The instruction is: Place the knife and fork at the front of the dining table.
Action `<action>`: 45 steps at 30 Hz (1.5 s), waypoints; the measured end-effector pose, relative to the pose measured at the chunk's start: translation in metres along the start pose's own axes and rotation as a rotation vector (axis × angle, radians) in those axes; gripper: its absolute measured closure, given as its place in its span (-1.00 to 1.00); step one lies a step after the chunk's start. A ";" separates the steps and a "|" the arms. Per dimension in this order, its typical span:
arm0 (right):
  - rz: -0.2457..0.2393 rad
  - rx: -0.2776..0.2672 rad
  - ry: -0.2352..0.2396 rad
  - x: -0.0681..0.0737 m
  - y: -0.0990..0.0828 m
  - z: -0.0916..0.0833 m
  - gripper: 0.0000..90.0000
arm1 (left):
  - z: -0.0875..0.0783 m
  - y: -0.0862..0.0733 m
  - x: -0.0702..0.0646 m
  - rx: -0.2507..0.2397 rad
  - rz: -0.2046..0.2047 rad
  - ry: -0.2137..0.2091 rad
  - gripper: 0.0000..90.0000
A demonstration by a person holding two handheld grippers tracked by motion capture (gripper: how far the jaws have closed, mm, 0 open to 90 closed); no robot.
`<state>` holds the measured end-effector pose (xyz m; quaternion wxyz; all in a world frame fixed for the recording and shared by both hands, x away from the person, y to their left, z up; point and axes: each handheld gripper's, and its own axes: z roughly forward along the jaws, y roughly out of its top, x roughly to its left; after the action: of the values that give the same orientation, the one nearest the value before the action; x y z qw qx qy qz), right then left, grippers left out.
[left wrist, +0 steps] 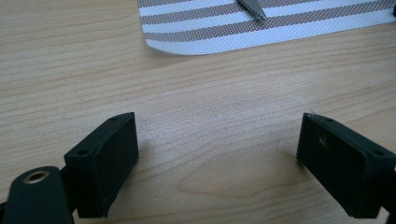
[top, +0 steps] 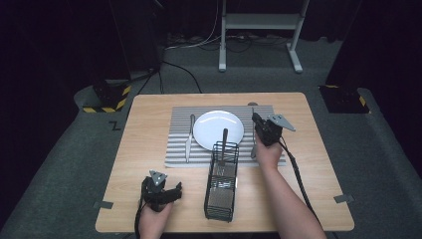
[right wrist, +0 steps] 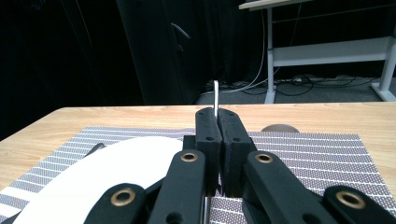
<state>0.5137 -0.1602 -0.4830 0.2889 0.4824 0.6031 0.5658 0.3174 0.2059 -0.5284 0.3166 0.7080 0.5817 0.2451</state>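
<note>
While clamped upright, spoon (right wrist: 215,95), slim, silvery

Both forearms are showing bare, with no sleeves. Each hand is carrying a black hand-held gripper: the left hand-held gripper (top: 171,191) and the right hand-held gripper (top: 257,119) are each wearing a grey three-cornered plate on top and trailing a black cable. Their jaws are ending in flat, blocky black pads (left wrist: 109,158) with small screw holes, and brass-coloured rivets are sitting in the black link arms behind them.
</note>
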 end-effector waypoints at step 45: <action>-0.027 0.054 -0.014 -0.002 -0.002 0.000 0.67 | -0.001 0.000 0.001 -0.011 -0.007 -0.014 -0.73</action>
<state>0.5141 -0.1615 -0.4858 0.2874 0.4860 0.6226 0.5418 0.3171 0.2069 -0.5281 0.3255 0.7059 0.5807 0.2418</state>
